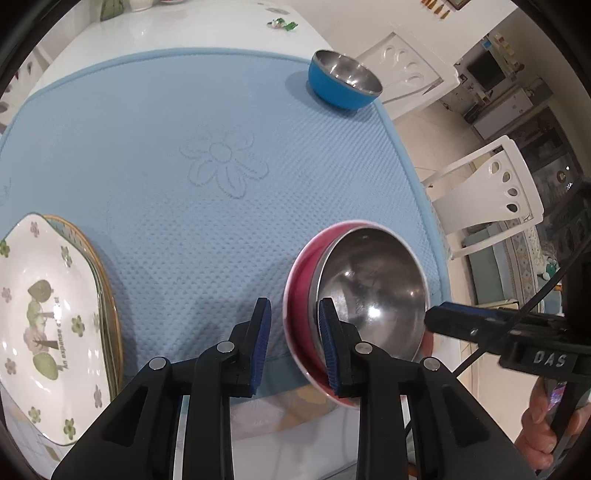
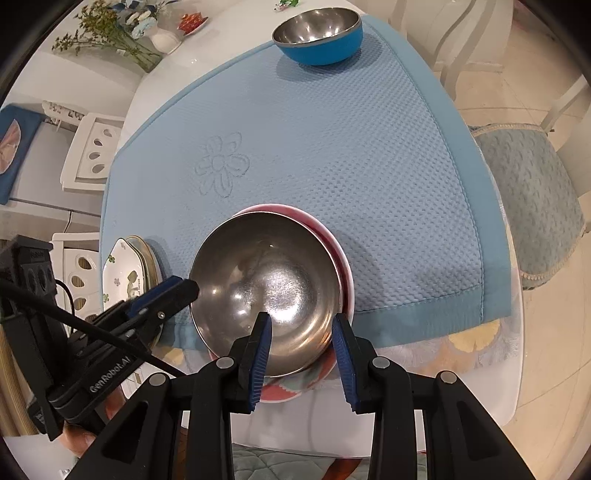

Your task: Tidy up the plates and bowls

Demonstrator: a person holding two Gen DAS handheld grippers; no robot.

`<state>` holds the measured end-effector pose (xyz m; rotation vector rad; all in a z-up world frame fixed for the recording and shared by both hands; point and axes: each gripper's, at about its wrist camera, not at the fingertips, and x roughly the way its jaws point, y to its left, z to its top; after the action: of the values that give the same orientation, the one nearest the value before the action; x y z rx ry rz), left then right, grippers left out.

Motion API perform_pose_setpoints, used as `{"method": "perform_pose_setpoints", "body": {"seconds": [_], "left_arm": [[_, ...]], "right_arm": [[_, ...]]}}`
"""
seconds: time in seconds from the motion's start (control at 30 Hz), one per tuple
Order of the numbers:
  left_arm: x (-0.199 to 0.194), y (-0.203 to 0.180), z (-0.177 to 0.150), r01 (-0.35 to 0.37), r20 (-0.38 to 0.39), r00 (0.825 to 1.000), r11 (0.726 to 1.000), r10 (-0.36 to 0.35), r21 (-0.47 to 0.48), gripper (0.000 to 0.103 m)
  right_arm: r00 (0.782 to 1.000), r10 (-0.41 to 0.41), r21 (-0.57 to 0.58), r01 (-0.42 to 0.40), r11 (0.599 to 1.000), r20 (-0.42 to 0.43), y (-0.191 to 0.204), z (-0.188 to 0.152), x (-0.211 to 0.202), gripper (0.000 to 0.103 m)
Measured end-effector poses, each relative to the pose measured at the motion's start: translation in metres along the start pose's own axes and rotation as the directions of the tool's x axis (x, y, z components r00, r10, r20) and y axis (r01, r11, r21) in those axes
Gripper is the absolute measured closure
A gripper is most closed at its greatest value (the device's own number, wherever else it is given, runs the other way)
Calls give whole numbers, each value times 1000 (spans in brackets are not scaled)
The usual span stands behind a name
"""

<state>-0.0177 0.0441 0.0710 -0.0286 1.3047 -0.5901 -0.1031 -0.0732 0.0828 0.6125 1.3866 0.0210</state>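
Note:
A steel bowl with a red outside (image 1: 373,291) (image 2: 269,291) hangs tilted over the near edge of the light blue mat (image 1: 207,147) (image 2: 332,147). My left gripper (image 1: 295,339) is open; its right finger stands just in front of the bowl's left rim, and the gripper shows in the right wrist view (image 2: 173,291). My right gripper (image 2: 303,339) is open astride the bowl's near rim, its left finger inside the bowl; it also shows in the left wrist view (image 1: 443,317). A blue steel bowl (image 1: 343,79) (image 2: 319,35) sits at the mat's far right corner. Stacked plates (image 1: 51,325) (image 2: 127,273), a white floral one on top, lie at the left.
The mat lies on a white table (image 1: 155,33) (image 2: 229,40). A vase of flowers (image 2: 140,29) and a small red dish (image 2: 192,22) stand at the far end. White chairs (image 1: 487,192) (image 2: 92,147) and a cushioned chair (image 2: 528,199) surround the table.

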Motion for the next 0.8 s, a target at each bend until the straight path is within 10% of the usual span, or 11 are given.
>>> {"method": "perform_pose_setpoints", "body": {"seconds": [0.8], "left_arm": [[0, 14, 13, 66, 9, 998, 994, -66, -86, 79]], "right_arm": [[997, 75, -33, -75, 997, 2, 0, 25, -5, 70]]}}
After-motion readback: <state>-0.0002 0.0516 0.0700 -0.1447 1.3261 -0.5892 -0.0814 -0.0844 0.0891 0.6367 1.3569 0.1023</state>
